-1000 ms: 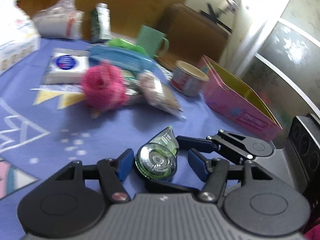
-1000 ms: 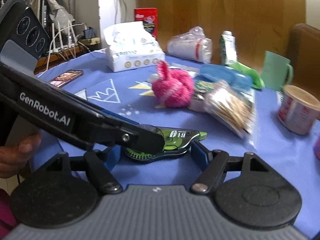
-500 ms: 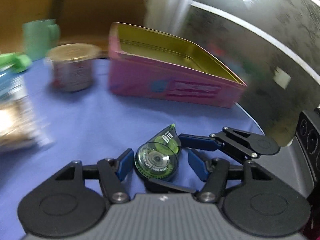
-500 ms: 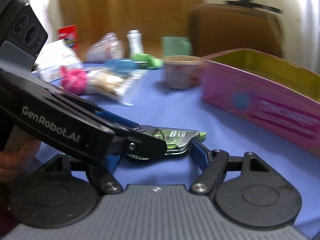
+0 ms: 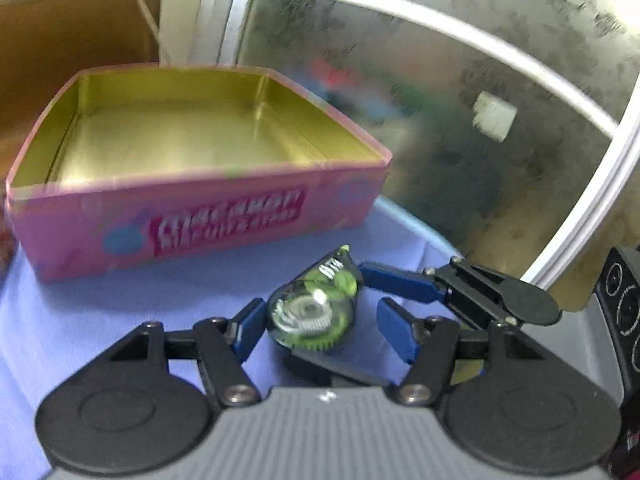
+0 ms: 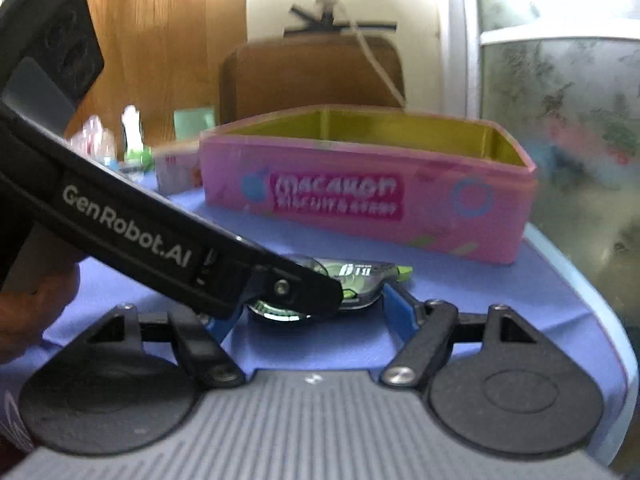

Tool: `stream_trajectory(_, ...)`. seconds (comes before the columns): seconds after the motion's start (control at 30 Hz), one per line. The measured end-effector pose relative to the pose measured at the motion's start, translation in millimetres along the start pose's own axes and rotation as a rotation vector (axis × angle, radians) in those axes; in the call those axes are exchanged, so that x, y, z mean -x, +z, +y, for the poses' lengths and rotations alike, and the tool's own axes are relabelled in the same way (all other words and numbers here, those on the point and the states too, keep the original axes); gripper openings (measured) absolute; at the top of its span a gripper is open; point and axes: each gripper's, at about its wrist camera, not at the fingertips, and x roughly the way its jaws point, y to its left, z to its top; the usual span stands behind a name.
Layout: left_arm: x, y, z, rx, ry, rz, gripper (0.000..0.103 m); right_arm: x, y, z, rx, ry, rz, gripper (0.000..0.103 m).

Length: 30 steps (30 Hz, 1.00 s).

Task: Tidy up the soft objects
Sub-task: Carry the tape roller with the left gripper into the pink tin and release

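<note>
- Left wrist view: the left gripper [image 5: 320, 326] points down at the blue-clothed counter [image 5: 80, 312] with the see-through green correction tape dispenser [image 5: 312, 312] between its blue-padded fingers [image 5: 250, 326]
- One pad touches the dispenser's round end and the other shows a gap, so I cannot tell whether this pair truly grips
- The right gripper [image 5: 326, 316] reaches in from the side, one finger on the dispenser's pointed tip and one under it, probably to steady it during the carry
- Just beyond stands the open pink tin box with a gold inside [image 5: 200, 220], empty and likely the destination
- A second ago this view showed a pink plush and packets across the counter; now the tin fills it, while the dispenser sits just as it did between the fingers
- Right wrist view: the right gripper [image 6: 310, 312] is clamped lengthwise on the dispenser [image 6: 360, 276], which hangs just above the counter [image 6: 500, 280] in front of the tin [image 6: 360, 216]
- The left gripper [image 6: 304, 292] lies across the dispenser's top
- Earlier the tin stood off to the side; now it faces the camera, nearer
</note>
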Motion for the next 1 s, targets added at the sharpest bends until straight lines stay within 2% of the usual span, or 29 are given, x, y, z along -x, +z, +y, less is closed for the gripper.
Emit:
stream_trajectory(0.13,16,35,-4,-0.028,-0.015,-0.081,0.062,19,37,0,0.065,-0.022,-0.173,0.077)
stream_trajectory(0.27,-7,72,7,-0.035,0.043,-0.106,0.062,-6,67,-14,0.124,-0.056,-0.227,0.078)
stream_trajectory(0.33,-27,86,23,0.004,0.054,-0.084,0.061,-28,75,-27,0.129,-0.071,-0.214,0.078)
stream_trajectory(0.43,-57,97,43,0.057,0.075,-0.049,0.061,-60,81,-47,0.092,-0.069,-0.140,0.078)
stream_trajectory(0.47,-65,98,47,0.073,0.082,-0.044,0.062,-68,81,-51,0.082,-0.070,-0.117,0.078)
stream_trajectory(0.53,-75,99,56,0.089,0.109,-0.038,0.071,-81,80,-57,0.080,-0.086,-0.088,0.078)
stream_trajectory(0.63,-82,101,63,0.107,0.143,-0.042,0.071,-88,75,-52,0.100,-0.125,-0.062,0.080)
stream_trajectory(0.73,-67,97,69,0.143,0.129,-0.082,0.071,-84,75,-51,0.080,-0.136,-0.076,0.083)
stream_trajectory(0.87,-23,80,66,0.128,0.151,-0.181,0.071,-67,79,-41,0.066,-0.125,-0.132,0.082)
stream_trajectory(0.93,3,63,65,0.118,0.163,-0.222,0.071,-59,79,-30,0.057,-0.107,-0.156,0.081)
stream_trajectory(1.0,30,41,65,0.112,0.168,-0.262,0.073,-55,78,-16,0.044,-0.073,-0.171,0.076)
